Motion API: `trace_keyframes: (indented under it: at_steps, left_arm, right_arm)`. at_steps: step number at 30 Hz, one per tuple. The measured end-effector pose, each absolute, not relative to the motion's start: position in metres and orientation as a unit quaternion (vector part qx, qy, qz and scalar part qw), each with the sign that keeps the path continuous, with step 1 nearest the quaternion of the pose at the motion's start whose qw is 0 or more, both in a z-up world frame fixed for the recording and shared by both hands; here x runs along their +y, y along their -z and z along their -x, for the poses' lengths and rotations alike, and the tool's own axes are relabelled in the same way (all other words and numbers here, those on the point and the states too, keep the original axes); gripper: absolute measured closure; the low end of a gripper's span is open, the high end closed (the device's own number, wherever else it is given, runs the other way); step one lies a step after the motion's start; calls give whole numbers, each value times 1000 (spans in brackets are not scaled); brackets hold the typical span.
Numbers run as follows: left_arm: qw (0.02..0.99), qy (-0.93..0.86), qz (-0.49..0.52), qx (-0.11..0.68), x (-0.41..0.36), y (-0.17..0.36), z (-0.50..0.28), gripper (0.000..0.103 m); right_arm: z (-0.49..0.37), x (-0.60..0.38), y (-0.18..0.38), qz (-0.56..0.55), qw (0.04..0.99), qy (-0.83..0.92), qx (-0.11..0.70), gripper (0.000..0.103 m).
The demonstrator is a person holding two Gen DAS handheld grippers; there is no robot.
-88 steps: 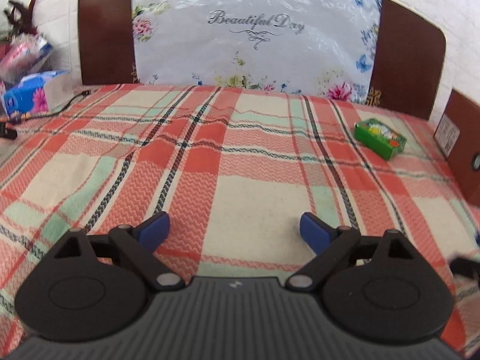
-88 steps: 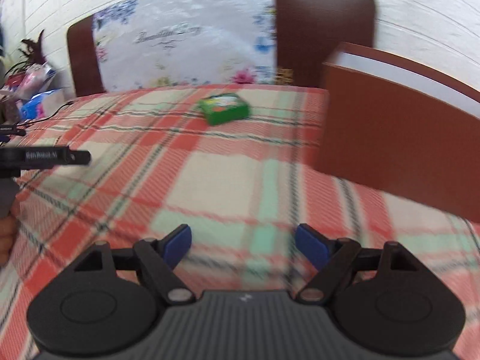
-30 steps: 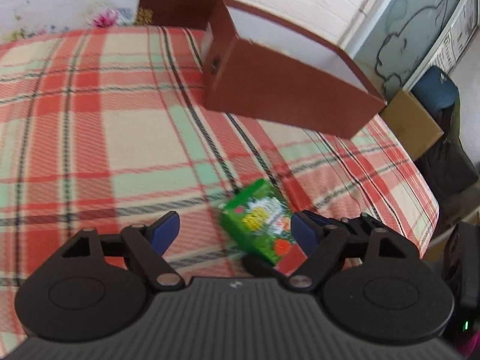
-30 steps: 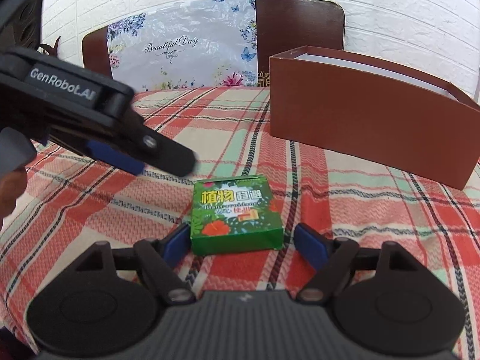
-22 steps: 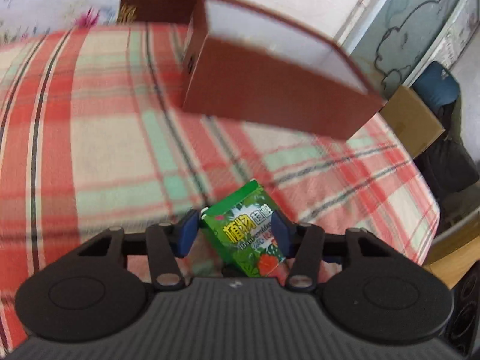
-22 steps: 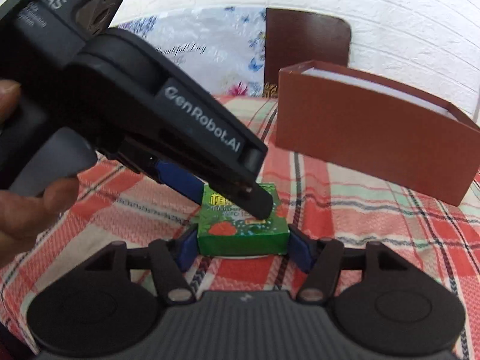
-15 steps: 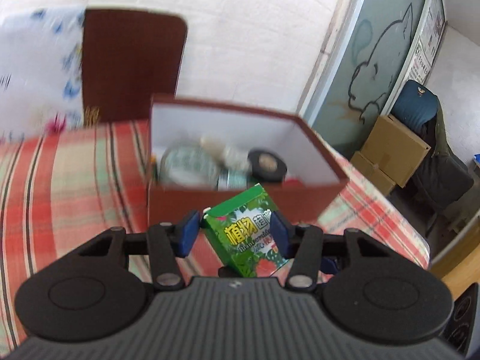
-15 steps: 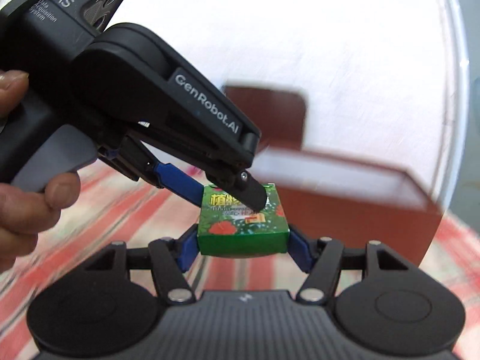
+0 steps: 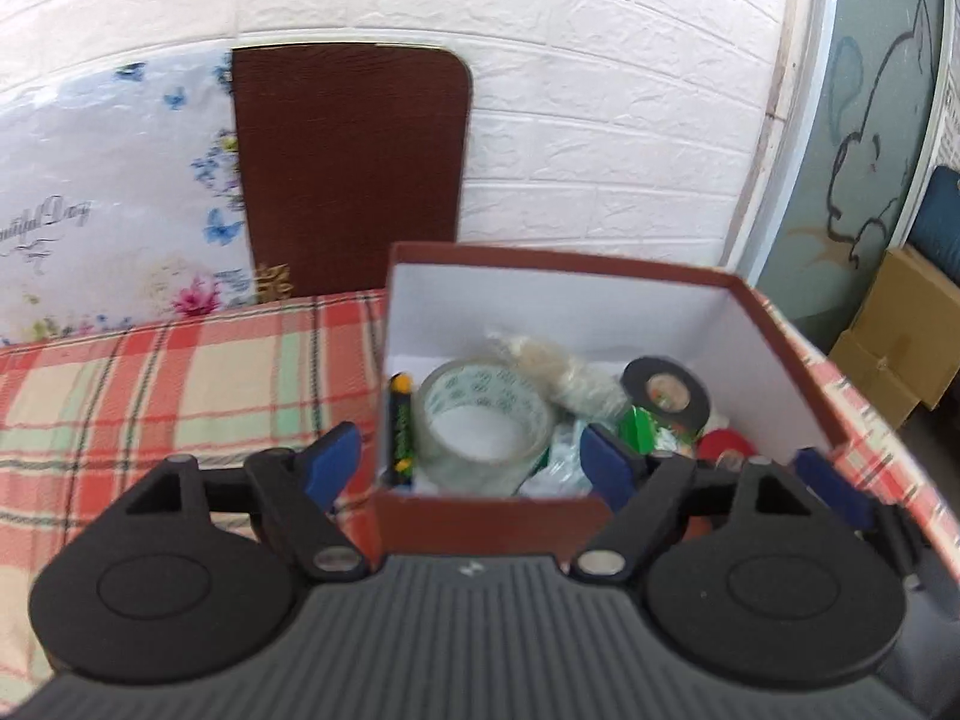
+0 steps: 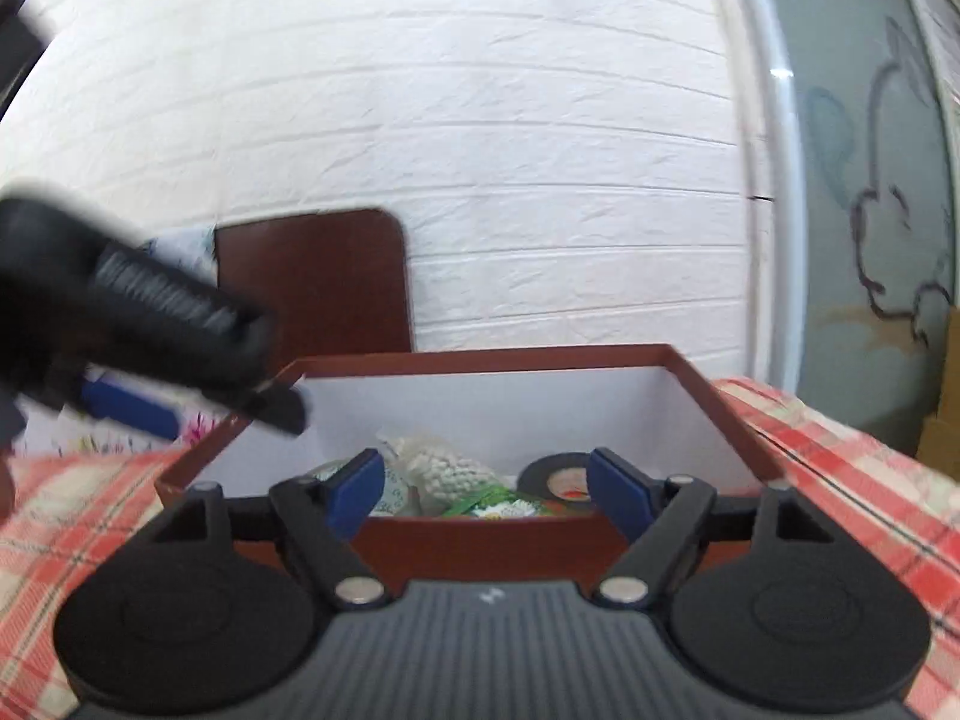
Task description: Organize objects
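Hovering wide-jawed and empty over the brown cardboard box (image 9: 480,519), left gripper (image 9: 471,459) and right gripper (image 10: 489,489) just reopened, small green printed packet (image 10: 492,504) dropped inside among tape rolls.

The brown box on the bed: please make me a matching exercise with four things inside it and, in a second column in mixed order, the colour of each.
Things in the brown box:
1. tape roll
2. small tape roll
3. carton
4. marker

Colours:
A. black
B. clear with green print
C. black and yellow
D. green

Pairs: 1-B, 2-A, 3-D, 4-C
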State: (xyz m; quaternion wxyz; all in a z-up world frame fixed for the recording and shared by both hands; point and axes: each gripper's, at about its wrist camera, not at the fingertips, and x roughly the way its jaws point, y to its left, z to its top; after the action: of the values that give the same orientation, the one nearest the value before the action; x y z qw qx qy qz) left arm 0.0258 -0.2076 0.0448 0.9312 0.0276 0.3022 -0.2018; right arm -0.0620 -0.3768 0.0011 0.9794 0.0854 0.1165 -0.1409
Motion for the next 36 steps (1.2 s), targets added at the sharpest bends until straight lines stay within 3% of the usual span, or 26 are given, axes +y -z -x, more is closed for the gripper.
trace_keyframes:
  at_steps: [9, 13, 18, 36]
  left_arm:
    - [930, 178, -46, 318, -171, -39, 6, 19]
    - [934, 167, -46, 312, -156, -38, 22, 7]
    - [937, 153, -51, 309, -142, -38, 37, 0]
    - [953, 107, -85, 271, -118, -45, 73, 0]
  right_arm:
    - [109, -383, 0, -184, 961, 124, 166, 25]
    - [123, -376, -10, -214, 956, 109, 169, 22]
    - [144, -366, -25, -235, 953, 96, 165, 20]
    - [175, -331, -48, -225, 957, 91, 158, 13]
